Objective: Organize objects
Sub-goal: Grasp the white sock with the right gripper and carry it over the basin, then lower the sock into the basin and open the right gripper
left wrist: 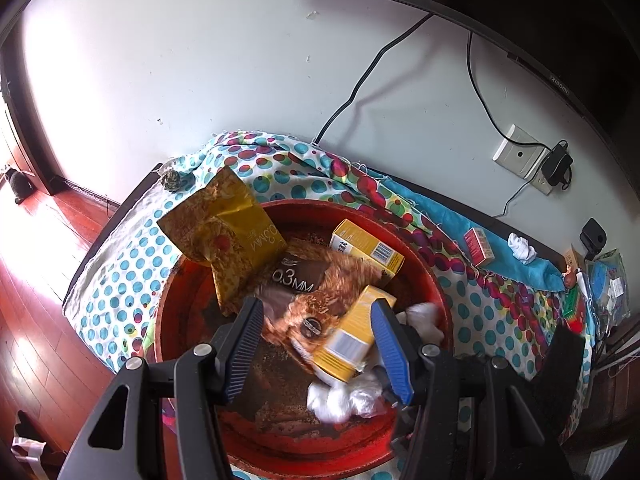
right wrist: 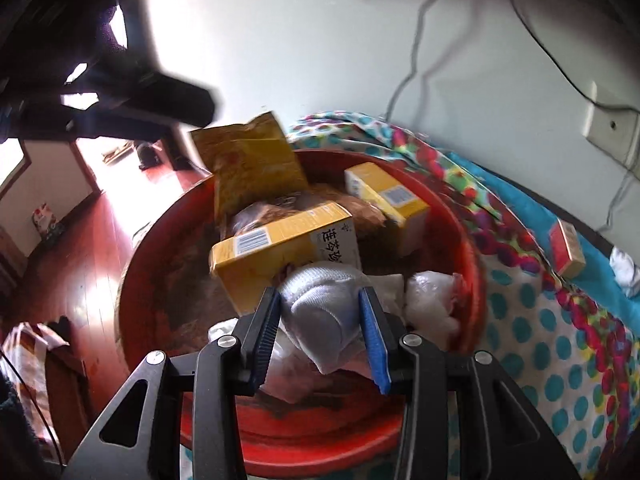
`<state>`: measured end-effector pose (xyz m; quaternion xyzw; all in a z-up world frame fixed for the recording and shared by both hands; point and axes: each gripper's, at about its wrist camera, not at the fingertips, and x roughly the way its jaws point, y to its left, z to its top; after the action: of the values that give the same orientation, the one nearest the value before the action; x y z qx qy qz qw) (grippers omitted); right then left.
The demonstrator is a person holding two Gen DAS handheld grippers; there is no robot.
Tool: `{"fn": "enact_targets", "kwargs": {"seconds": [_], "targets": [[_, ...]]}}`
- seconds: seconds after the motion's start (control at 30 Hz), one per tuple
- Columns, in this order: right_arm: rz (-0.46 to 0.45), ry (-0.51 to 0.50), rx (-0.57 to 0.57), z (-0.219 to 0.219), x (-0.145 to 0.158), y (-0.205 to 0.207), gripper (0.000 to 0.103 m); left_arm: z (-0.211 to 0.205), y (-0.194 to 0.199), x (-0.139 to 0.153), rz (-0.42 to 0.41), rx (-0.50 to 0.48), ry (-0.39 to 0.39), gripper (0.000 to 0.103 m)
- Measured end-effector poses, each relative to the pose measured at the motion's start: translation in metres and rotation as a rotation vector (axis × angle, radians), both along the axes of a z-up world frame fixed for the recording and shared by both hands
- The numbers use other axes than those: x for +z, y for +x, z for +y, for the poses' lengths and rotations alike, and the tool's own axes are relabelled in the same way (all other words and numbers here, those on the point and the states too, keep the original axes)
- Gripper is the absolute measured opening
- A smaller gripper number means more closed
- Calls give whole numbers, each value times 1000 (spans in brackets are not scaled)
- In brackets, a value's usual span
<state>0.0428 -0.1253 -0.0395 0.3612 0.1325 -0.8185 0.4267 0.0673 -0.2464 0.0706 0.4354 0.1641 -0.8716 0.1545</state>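
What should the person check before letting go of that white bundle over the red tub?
1. Right gripper has a firm hold on the white sock bundle: ok, both pads press its sides.
2. Bundle is above the red basin, not the cloth: ok.
3. Landing spot is free: not ok, a yellow box and white plastic bags crowd that corner.
4. Left gripper is out of the way: cannot tell; it hangs open over the same basin, beside the yellow box.
5. Things left outside: not ok, a red box and a white wad lie on the blue cloth.
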Motion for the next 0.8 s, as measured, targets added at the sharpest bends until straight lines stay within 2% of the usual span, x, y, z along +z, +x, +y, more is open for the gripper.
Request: {"fn": "enact_targets", "kwargs": {"seconds": [0.03, 0.1, 0.23, 0.27, 0.37, 0.5, 0.8], "targets": [[-3, -5, 14, -2, 0, 3, 37, 0, 0, 0, 1, 1, 0, 58], [-24, -21, 40, -5, 0, 9, 26, 1, 0, 0, -1, 0, -1, 58], [-45, -24, 76, -11, -3, 18, 21, 3, -2, -1, -6, -7, -3, 58], [-55, -25, 80, -12, -5, 19, 15, 4, -3, -1, -7, -9, -4, 58], [-118, -44, 85, -11, -11, 18, 15, 5, -3, -1, -5, -13, -5, 58], [-89, -34, 98, -9, -9, 27, 16, 4, -4, -3, -10, -8, -2, 58], [-42, -111, 40, 24, 15, 11, 20, 8, -8, -7, -28, -16, 6, 58]]}}
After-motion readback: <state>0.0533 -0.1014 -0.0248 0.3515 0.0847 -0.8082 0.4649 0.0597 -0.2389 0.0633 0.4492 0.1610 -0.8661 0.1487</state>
